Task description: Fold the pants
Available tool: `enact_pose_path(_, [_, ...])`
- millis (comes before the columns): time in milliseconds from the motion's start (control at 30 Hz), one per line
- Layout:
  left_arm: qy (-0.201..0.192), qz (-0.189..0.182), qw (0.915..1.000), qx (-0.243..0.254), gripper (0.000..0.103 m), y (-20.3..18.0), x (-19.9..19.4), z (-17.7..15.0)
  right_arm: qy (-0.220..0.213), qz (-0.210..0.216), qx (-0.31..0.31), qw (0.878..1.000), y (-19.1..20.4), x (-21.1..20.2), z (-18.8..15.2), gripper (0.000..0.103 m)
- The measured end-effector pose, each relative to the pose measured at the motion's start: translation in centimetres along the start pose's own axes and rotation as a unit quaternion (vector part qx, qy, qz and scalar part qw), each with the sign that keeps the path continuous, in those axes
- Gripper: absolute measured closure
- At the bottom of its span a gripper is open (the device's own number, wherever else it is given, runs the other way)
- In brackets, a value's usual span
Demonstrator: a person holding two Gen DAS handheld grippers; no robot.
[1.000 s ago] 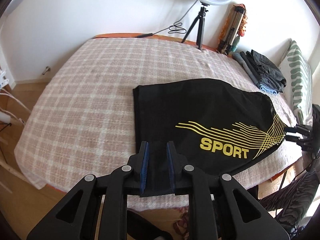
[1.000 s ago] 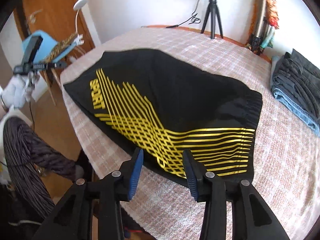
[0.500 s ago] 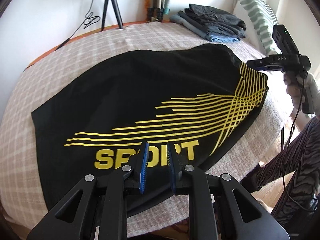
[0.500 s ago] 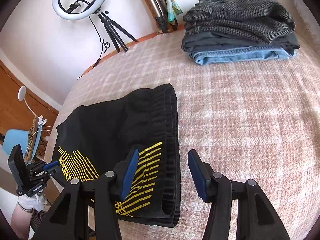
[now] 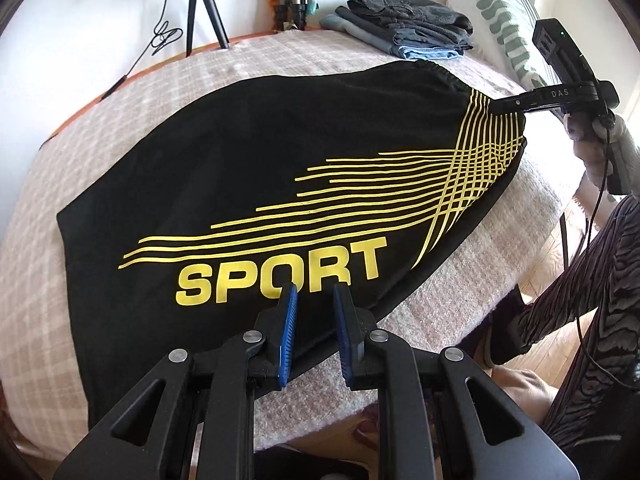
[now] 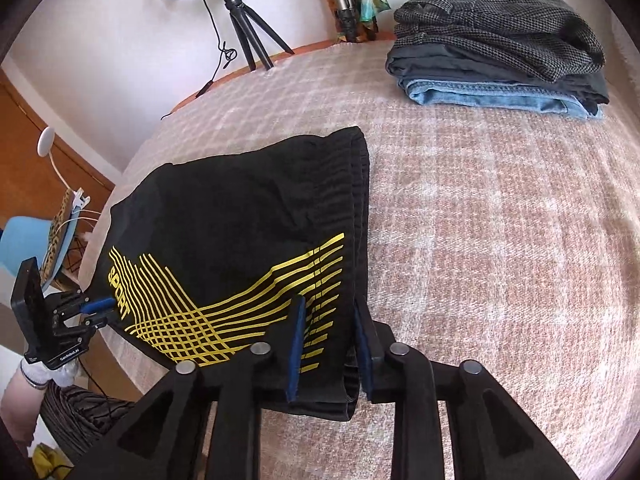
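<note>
**Both grippers settle on the near edge of the pants**

Since a second ago both cameras swing round and drop in: the left view goes from the bare blanket side to the SPORT print, and the right one from the leg print to the waistband corner. The right gripper [image 6: 330, 344] has just been closing its jaws, and now they straddle the waistband corner of the pants [image 6: 240, 232], fabric between the blue pads; whether the pads actually press yet, I cannot tell. The left gripper [image 5: 314, 334] stands with a narrow gap between its jaws over the near hem below the lettering, black cloth showing in that gap, but a firm pinch is not clear from here either.

Outward from there: the pants lie flat on the checked blanket [image 6: 500, 240], already doubled leg on leg by the look of it, waistband to the right, leg ends to the left. So I judge one lengthwise fold done and a crosswise fold or two left, and this looks like the grab for the next one.

No real containers here. The nearest thing is the stack [image 6: 500, 48] at the far right of the bed: a tweed pair on top, a dark pair under it, jeans at the bottom, well apart from the pants. A pillow [image 5: 496, 16] sits beyond.
</note>
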State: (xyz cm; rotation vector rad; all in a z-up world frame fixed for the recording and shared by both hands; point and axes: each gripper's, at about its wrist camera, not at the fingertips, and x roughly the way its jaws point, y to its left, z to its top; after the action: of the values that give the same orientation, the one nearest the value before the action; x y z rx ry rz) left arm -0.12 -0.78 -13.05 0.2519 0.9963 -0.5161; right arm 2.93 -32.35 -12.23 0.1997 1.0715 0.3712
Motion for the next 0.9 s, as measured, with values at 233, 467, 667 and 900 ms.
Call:
enact_pose_path(233, [-0.030, -0.033, 0.9980, 0.046, 0.072, -4.9, -0.6, 3.6, -0.034, 0.025, 0.033, 0.999, -0.6, -1.7, 0.6, 0.065])
enact_pose_path(467, [-0.053, -0.080, 0.9888, 0.114, 0.058, -12.2, 1.2, 8.3, -0.047, 0.020, 0.046, 0.998, -1.9, -3.1, 0.0, 0.066])
enact_pose_path(667, [-0.041, -0.086, 0.9786, 0.182, 0.045, -17.9, 3.9, 10.4, -0.073, 0.012, 0.066, 0.995, -3.8, -5.1, -0.5, 0.062])
enact_pose_path(900, [-0.033, -0.075, 0.9694, 0.231, 0.045, -22.2, 6.9, 12.0, -0.074, 0.018, 0.098, 0.992, -6.4, -5.9, -1.4, 0.048])
